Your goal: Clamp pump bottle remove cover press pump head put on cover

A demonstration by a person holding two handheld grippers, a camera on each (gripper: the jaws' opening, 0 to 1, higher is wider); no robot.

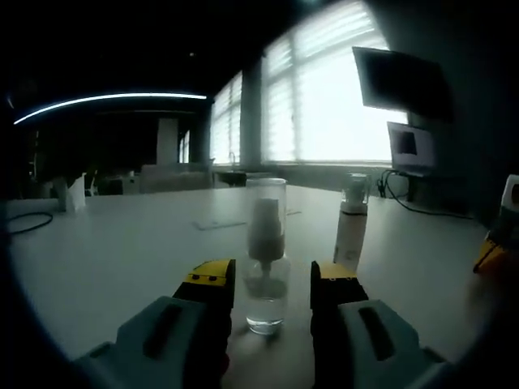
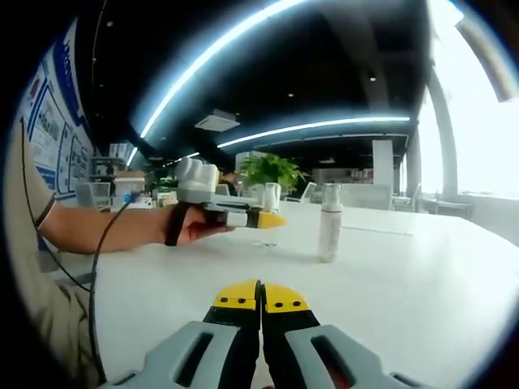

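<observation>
A clear pump bottle (image 1: pixel 266 267) with a tall clear cover (image 1: pixel 266 203) over its white pump head stands upright on the white table (image 1: pixel 122 251). My left gripper (image 1: pixel 273 279) is open, its yellow-tipped jaws on either side of the bottle's lower part with small gaps. In the right gripper view a hand holds the left gripper (image 2: pixel 263 219) low over the table, with the clear bottle (image 2: pixel 271 196) at its tips. My right gripper (image 2: pixel 261 296) is shut on nothing, nearer the table's front. Its yellow tip (image 1: pixel 493 247) enters the left gripper view at the right edge.
A second, white bottle (image 1: pixel 352 225) (image 2: pixel 329 223) stands upright just right of the clear one. A black cable (image 1: pixel 28 223) lies at the far left of the table. A monitor (image 1: pixel 409 146) and bright windows stand behind. A person's forearm (image 2: pixel 97 227) reaches in from the left.
</observation>
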